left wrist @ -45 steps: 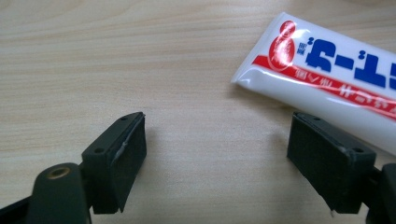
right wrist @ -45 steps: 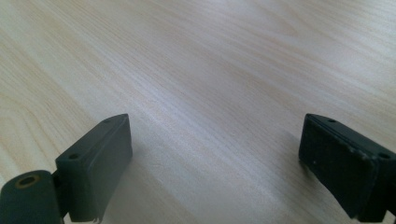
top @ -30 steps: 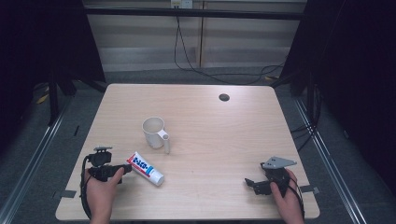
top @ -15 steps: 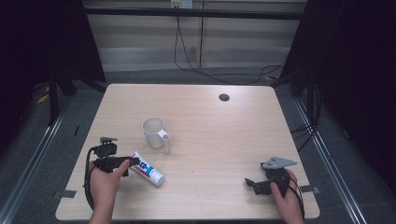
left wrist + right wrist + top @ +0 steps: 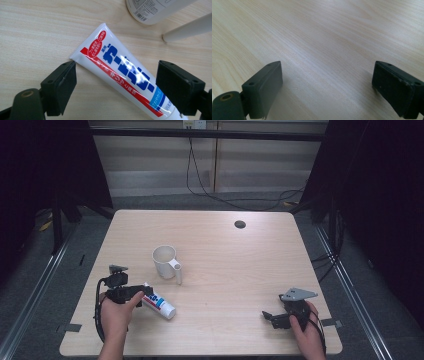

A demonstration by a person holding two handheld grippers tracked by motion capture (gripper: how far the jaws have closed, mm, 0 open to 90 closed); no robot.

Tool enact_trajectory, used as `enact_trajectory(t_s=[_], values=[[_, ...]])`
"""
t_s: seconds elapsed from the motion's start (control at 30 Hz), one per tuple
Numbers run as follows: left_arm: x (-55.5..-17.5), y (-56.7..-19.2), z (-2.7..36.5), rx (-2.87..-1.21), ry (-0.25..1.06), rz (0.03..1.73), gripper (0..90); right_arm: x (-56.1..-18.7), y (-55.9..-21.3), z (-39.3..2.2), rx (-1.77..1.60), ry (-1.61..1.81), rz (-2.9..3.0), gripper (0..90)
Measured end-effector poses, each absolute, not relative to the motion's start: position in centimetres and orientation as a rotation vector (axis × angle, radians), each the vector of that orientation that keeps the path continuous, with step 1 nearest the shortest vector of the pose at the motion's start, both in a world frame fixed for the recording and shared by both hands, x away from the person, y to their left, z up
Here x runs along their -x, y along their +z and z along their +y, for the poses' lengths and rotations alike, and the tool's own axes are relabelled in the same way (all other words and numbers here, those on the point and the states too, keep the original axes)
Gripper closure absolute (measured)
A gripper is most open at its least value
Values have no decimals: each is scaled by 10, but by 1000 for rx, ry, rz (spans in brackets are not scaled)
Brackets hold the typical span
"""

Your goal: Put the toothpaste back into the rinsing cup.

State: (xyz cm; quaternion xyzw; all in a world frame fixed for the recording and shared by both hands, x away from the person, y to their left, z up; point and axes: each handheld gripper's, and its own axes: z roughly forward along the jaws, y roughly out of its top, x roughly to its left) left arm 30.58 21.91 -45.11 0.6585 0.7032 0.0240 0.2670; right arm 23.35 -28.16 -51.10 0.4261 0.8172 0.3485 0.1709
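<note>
Light wood table (image 5: 240,265), rounded corners, dark floor and cables behind it. White mug (image 5: 164,261) stands upright left of centre, its handle (image 5: 177,271) pointing toward the near side; in the left gripper view the mug's base (image 5: 152,10) with a barcode label sits at the top edge and the handle (image 5: 190,27) runs out to the right. Toothpaste tube (image 5: 159,302), white with blue and red print, lies flat on the table just near-left of the mug, apart from it, crimped end toward the left hand, cap end toward the table middle. Left gripper (image 5: 131,292) held in the left hand (image 5: 116,312) at the near-left of the table, right at the tube's crimped end. In the left gripper view (image 5: 117,82) jaws are spread wide, tube (image 5: 120,72) lies diagonally between them; left jaw's pad sits right at the crimped corner, looks touching or nearly so, right jaw stands clear of the tube body, no pinch. Right gripper (image 5: 270,316) in the right hand (image 5: 306,332) at the near-right of the table, well apart from tube and mug, grey three-cornered plate (image 5: 298,294) on top. Right gripper view (image 5: 327,87): jaws spread wide over bare wood, nothing between them. Small dark round spot (image 5: 240,224) on the far side of the table.
</note>
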Motion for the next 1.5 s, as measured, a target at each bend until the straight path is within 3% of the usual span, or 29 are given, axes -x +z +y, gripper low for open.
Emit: enact_trajectory(t_s=[1.27,1.37,1.5], values=[[-314,-473,203,-1736,-28,1982,197,-233,-511,-282,-1210,990,2320,91],[-315,-473,200,-1740,-17,1978,241,-233,-511,-282,-1210,990,2320,91],[-317,-472,193,-1758,-28,1984,381,-233,-511,-282,-1211,990,2320,91]])
